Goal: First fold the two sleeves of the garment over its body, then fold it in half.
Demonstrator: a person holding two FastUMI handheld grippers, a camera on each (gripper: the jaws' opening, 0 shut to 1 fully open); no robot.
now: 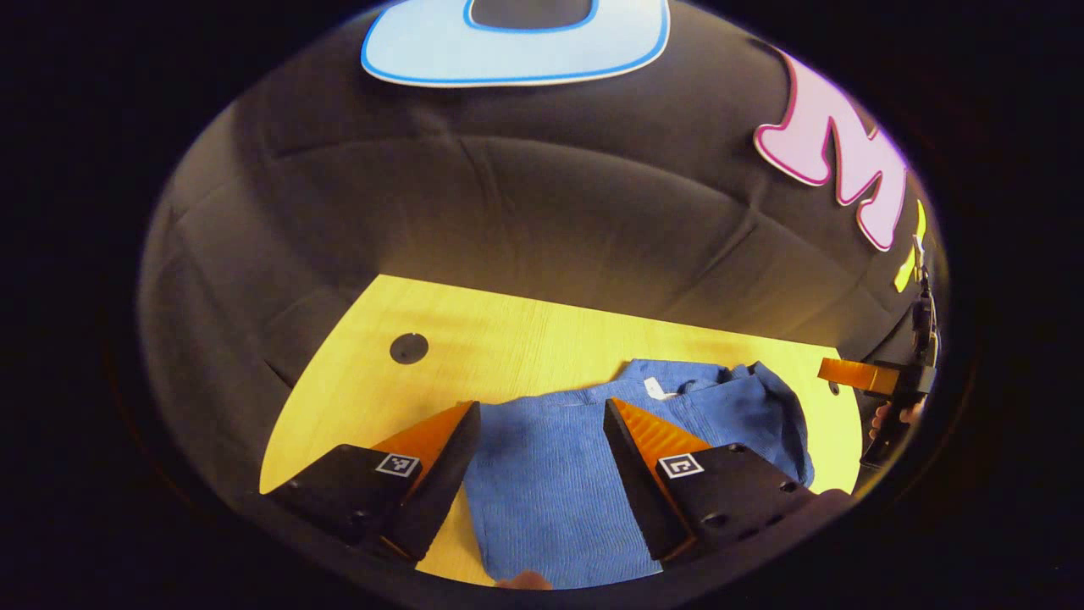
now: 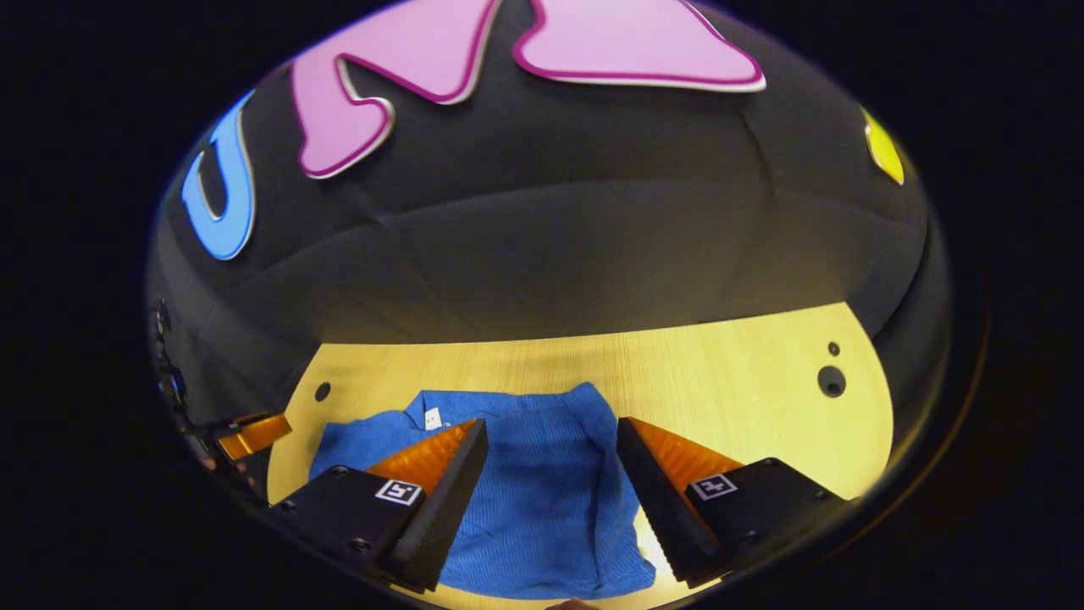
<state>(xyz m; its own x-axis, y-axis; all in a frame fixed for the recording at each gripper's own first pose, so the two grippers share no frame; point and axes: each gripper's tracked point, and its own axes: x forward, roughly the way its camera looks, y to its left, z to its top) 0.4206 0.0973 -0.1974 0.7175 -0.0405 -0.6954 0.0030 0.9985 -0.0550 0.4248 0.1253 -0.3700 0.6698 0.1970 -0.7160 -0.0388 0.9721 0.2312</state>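
So the blue garment (image 1: 550, 474) lies on the yellow table (image 1: 474, 339), its sleeves already folded over the body — white tag (image 2: 433, 418) at the collar. Both the left gripper (image 1: 542, 415) and right gripper (image 2: 552, 432) hover above it, fingers spread wide, holding nothing.

Each gripper (image 1: 542, 411) has black screwed bodies bearing square coded tags

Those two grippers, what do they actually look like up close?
Each of the two, the left gripper and the right gripper, has two wedge-shaped fingers that taper to a point, ridged on their inner faces. Each finger sits on a dark blocky base with screw holes and a small square black-and-white marker.
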